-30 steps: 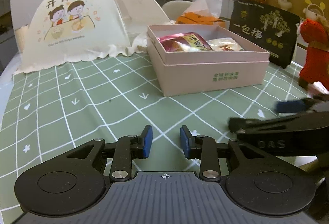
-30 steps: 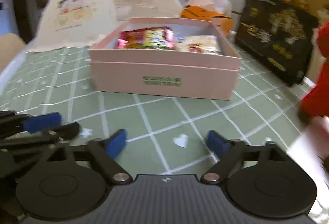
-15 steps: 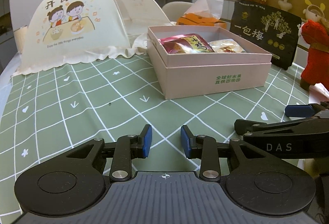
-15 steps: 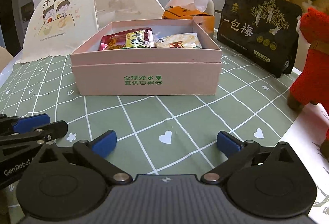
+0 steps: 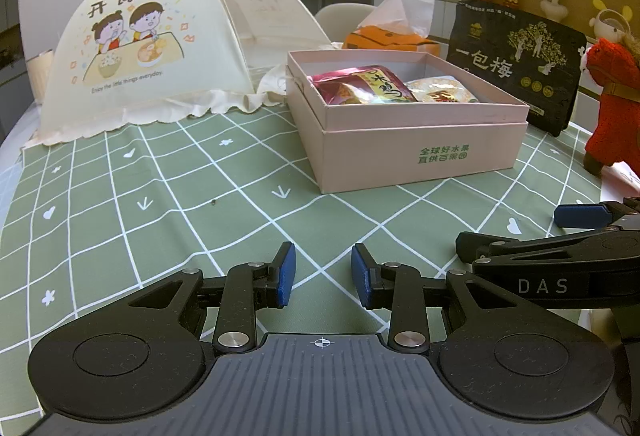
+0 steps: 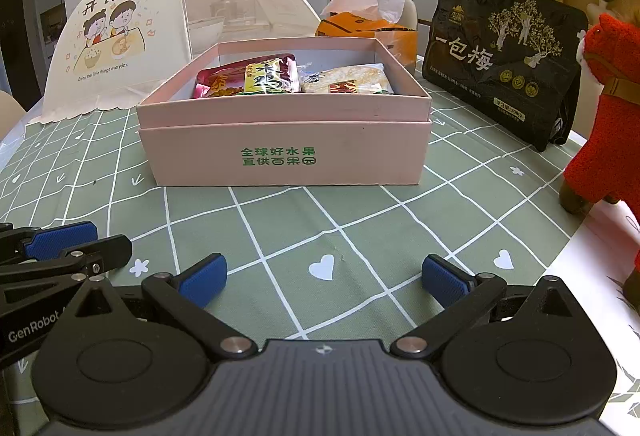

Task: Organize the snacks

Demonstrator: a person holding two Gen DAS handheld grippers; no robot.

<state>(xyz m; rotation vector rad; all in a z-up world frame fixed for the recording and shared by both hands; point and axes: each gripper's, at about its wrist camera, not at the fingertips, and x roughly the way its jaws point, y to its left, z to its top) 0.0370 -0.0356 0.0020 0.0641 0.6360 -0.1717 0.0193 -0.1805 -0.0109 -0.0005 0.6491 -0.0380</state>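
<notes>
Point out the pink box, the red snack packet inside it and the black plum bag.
pink box (image 6: 288,152), right wrist view, front wall by the green print
red snack packet (image 6: 248,78), right wrist view, its face
black plum bag (image 6: 500,52), right wrist view, front panel

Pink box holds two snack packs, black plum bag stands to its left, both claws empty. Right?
One thing is off: the black plum bag stands to the right of the pink box, not its left, as the right wrist view shows. The rest holds: two snack packs lie in the box, and the left claw and right claw are empty.
</notes>
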